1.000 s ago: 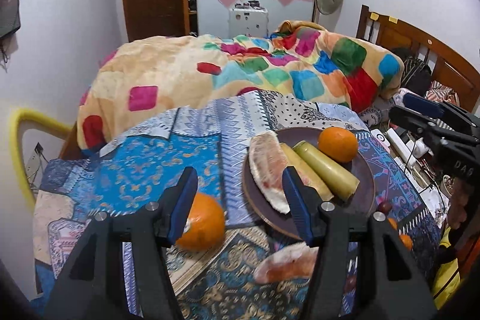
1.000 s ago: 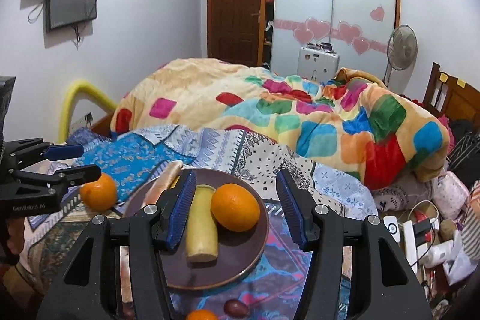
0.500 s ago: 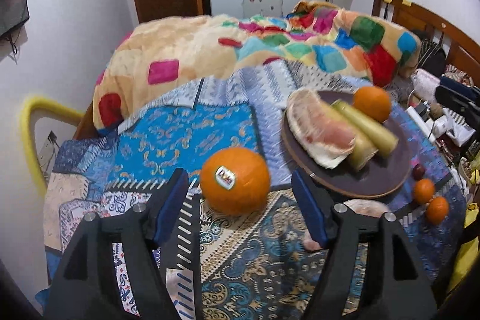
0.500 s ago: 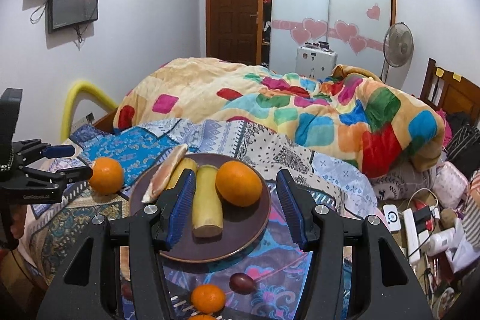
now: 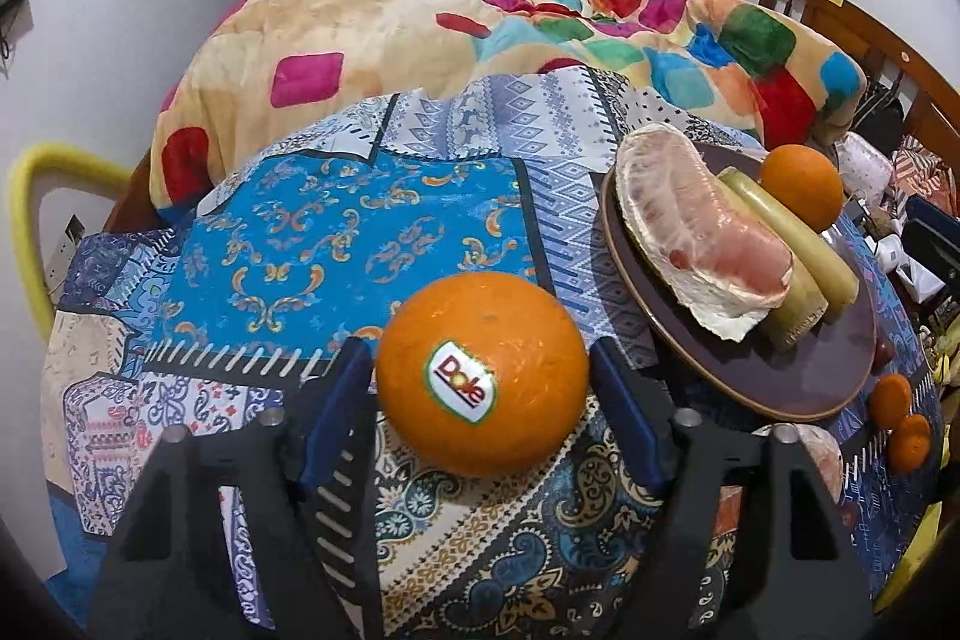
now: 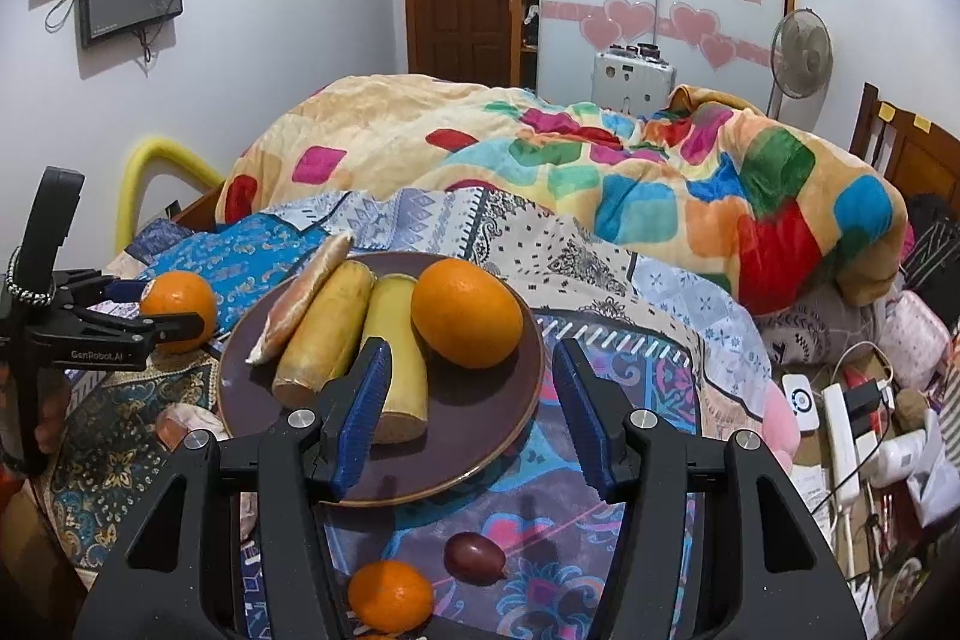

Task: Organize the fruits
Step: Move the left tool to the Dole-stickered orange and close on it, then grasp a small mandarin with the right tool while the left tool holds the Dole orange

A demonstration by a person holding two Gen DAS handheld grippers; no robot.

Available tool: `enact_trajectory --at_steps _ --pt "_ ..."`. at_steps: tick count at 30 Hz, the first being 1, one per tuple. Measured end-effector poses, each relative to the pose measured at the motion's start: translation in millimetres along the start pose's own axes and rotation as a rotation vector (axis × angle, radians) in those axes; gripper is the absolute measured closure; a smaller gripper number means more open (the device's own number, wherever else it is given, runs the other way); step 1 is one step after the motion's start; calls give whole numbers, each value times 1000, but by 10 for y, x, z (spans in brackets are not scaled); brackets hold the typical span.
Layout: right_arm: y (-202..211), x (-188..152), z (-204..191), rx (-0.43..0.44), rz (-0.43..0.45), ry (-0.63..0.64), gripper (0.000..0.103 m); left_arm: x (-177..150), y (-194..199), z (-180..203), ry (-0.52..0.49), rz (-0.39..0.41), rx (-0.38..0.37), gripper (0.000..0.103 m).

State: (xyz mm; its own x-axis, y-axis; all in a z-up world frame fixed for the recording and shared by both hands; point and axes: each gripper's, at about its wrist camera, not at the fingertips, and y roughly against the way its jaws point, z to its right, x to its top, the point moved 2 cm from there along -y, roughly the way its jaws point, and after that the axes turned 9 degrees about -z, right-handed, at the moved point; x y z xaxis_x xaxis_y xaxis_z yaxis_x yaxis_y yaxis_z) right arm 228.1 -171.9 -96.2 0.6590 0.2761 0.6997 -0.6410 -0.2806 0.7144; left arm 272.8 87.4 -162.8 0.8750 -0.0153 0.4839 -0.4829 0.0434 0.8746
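Observation:
A large orange with a Dole sticker [image 5: 483, 370] lies on the patterned cloth between the jaws of my left gripper [image 5: 480, 376], which stand open on either side of it; it also shows in the right wrist view [image 6: 178, 310]. A brown plate [image 5: 840, 376] holds a pomelo wedge [image 5: 702, 244], two yellowish cylinders [image 5: 804, 250] and an orange [image 5: 801, 187]. My right gripper [image 6: 468, 400] is open and empty above the plate's [image 6: 480, 436] near rim. A small mandarin [image 6: 390, 595] and a dark plum [image 6: 474, 558] lie below it.
Two small mandarins [image 5: 900, 418] and a second pomelo piece [image 5: 819, 460] lie beside the plate. A colourful quilt [image 5: 540, 34] is heaped behind. Power strips and chargers [image 6: 840, 418] clutter the right. A yellow chair rail [image 5: 36, 196] stands at left.
My left gripper has moved forward so the Dole orange now sits between its open jaws. My right gripper has drawn back a little from the plate.

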Motion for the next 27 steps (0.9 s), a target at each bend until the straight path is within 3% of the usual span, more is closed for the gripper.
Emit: enact_trajectory --at_steps 5,10,27 --pt "13 -33 19 3 -11 -4 51 -1 23 47 -20 6 19 35" --pt "89 -112 -2 13 -20 -3 51 -110 150 63 -12 6 -12 36" --pt "361 -789 -116 88 -118 -20 51 -835 912 383 -80 77 -43 36"
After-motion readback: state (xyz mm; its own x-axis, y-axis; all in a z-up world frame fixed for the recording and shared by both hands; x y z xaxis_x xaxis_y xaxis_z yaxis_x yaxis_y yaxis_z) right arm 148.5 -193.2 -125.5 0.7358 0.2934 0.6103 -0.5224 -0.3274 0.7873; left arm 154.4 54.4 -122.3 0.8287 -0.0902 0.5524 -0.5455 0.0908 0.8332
